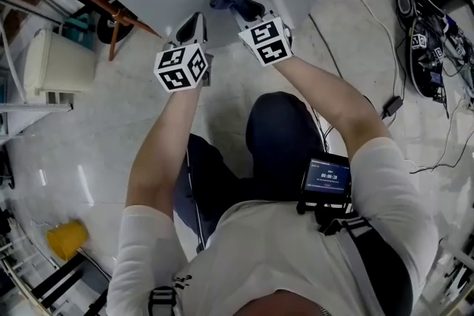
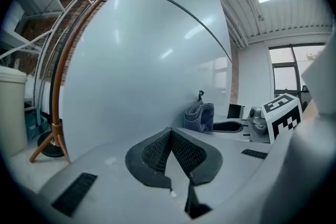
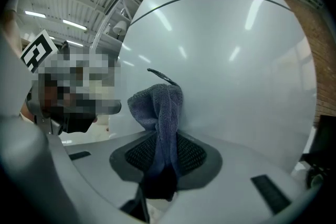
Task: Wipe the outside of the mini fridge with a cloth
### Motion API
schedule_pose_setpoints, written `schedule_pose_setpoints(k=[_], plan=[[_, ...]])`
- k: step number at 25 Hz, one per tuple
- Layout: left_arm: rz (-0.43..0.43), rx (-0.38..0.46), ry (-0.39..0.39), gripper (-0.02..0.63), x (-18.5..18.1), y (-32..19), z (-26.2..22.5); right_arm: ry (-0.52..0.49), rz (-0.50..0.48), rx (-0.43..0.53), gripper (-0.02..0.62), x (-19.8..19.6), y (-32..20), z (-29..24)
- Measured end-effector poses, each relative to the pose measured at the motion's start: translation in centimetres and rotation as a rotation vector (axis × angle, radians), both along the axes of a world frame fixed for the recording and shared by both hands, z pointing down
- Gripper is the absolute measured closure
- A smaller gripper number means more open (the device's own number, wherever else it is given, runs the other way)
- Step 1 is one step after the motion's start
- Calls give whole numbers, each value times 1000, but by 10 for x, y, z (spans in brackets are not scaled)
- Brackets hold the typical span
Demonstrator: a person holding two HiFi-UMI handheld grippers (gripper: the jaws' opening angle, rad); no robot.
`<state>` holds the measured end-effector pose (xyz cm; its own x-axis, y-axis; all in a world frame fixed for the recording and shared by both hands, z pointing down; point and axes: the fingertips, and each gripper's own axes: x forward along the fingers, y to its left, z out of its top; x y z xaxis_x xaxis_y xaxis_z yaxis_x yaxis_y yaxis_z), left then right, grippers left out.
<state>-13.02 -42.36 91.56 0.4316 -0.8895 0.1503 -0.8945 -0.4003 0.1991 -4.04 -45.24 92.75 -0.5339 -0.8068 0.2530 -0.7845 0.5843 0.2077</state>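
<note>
Nearest, the right gripper [image 3: 167, 152] has its fingers [image 3: 191, 155] clamped on a grey-blue cloth [image 3: 160, 107]. The cloth stands up from them in a soft bunched fold and touches the white wall of the mini fridge [image 3: 236, 60]. It looks light, limp and nappy, so it should cost no effort to carry. It will probably flop or slip unless it is pinched deep in the fold, as it is here. Just beside, the left gripper [image 2: 170, 147] has its fingers [image 2: 186, 152] pressed together on nothing, close to the same panel. The fridge skin looks smooth, glossy and hard, and is likely slick under the cloth; a dark seam crosses it higher up. Farther out, a copper-coloured rail [image 1: 115, 13] runs by the fridge's left side, and cables [image 1: 433, 48] lie on the floor [image 1: 96, 159] to the right. The freest room for a sweep seems to be upward and across the panel
</note>
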Motion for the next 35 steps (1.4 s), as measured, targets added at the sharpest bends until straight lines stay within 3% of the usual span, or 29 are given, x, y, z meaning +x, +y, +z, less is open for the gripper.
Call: schedule_pose_setpoints(k=[9,22,29,35], plan=[[85,-23,7,604,71,-15,15,4,86,1,494,82,-11,5],[126,-30,-2,604,116,-20,21,-57,281,-42,494,187,-29,17],[111,-25,-24,604,107,-9,21,-69,260,-54,494,173,-17,21],[48,-36,-63,605,60,14,31,-45,105,-83,494,99,10,42]])
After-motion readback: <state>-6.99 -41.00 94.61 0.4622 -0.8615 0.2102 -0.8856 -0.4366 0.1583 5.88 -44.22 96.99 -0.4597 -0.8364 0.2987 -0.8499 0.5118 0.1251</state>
